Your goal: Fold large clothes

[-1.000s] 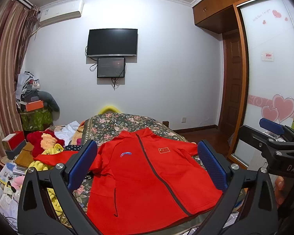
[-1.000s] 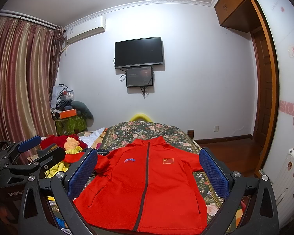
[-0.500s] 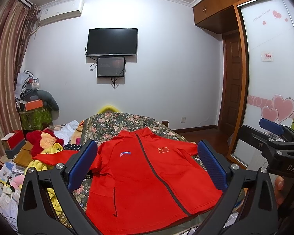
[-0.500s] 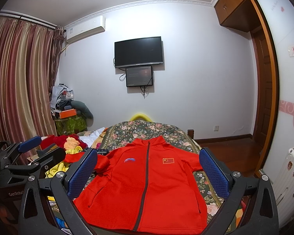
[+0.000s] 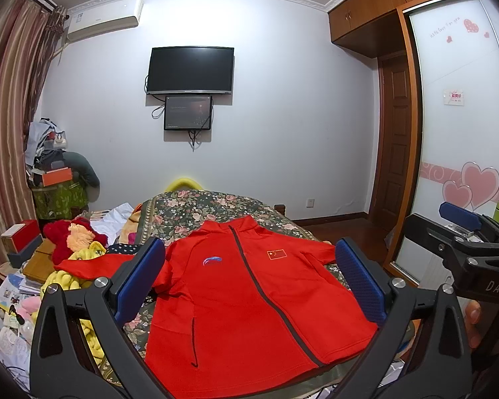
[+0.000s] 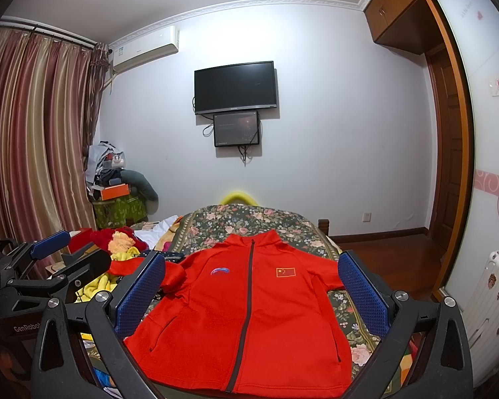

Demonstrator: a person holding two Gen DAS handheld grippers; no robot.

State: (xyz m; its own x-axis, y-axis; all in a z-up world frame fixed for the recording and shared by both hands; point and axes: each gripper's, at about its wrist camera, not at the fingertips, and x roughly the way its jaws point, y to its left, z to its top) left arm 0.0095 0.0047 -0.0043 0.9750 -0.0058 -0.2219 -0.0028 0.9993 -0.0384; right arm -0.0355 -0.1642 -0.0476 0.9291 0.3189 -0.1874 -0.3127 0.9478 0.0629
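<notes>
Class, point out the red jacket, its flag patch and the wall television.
red jacket (image 6: 216, 326), right wrist view, front panel.
flag patch (image 6: 285, 272), right wrist view, patch centre.
television (image 6: 235, 87), right wrist view, screen centre.

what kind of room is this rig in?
Almost certainly a home bedroom: a bed with a floral cover carrying the red jacket, a wall-mounted TV, and a built-in wardrobe with sliding doors.

Wall TV (image 5: 191, 69) (AC (image 5: 104, 19) left)

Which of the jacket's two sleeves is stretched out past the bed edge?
The sleeve on the picture's left of the red jacket; it reaches over the plush pile, while the other sleeve stays short.
</notes>
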